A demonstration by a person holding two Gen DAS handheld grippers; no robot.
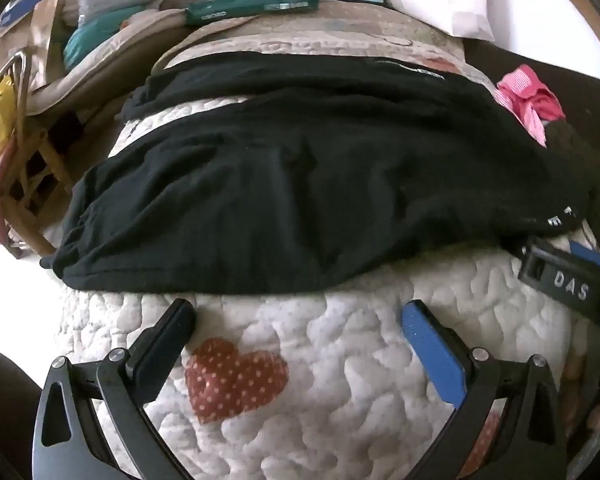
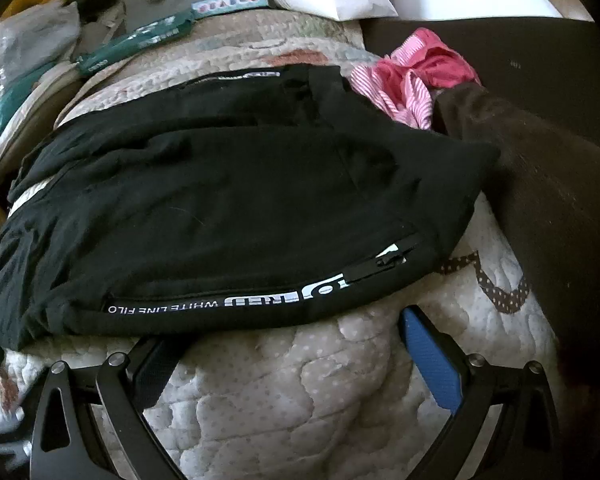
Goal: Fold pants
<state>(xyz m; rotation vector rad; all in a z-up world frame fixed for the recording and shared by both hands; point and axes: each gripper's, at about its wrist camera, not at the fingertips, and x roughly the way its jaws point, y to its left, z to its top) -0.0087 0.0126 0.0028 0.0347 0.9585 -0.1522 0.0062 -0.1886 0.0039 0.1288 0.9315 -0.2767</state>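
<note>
black pants (image 1: 284,184) spread on the quilt (image 1: 340,380) just past both claws, left claw (image 1: 298,320) and right claw (image 2: 288,334) wide open, empty

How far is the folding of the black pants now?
Done: the black pants lie spread flat on the quilt, legs side by side. In hand: nothing; the left gripper and right gripper wait open at the near edge. Left: every fold, it seems.
</note>
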